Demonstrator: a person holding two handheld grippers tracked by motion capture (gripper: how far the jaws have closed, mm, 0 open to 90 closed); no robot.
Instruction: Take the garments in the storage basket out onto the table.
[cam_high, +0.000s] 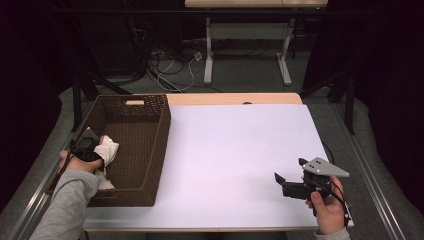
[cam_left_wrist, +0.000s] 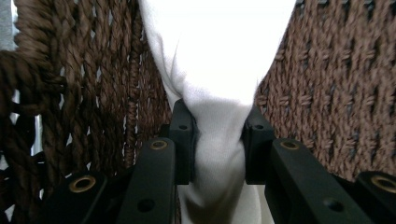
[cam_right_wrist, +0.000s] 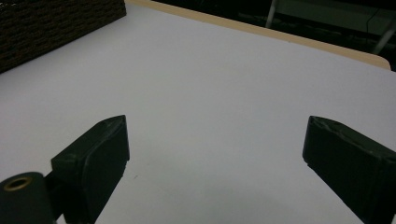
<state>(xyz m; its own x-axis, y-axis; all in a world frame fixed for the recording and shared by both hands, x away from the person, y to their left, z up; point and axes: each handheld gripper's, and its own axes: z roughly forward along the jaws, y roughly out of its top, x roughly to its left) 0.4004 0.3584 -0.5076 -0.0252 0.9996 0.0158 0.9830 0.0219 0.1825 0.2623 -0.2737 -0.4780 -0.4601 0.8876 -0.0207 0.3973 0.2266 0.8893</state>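
Left tool (cam_left_wrist: 218, 140) is pinching a bunched white cloth (cam_left_wrist: 219, 70) inside the brown woven basket (cam_high: 150, 150) at the bench's (cam_high: 240, 150) left side, seemingly to lift or place it, while the right tool (cam_high: 281, 181) is waiting wide apart and empty-jawed above the bare white surface.

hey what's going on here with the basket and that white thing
A person at a table works a claw in each hand. The left claw is shut on a white cloth, holding it inside the brown woven basket at the table's left side. The right claw is open, holding nothing, above the bare white tabletop near the right front corner. Whether the cloth is going in or coming out cannot be told.
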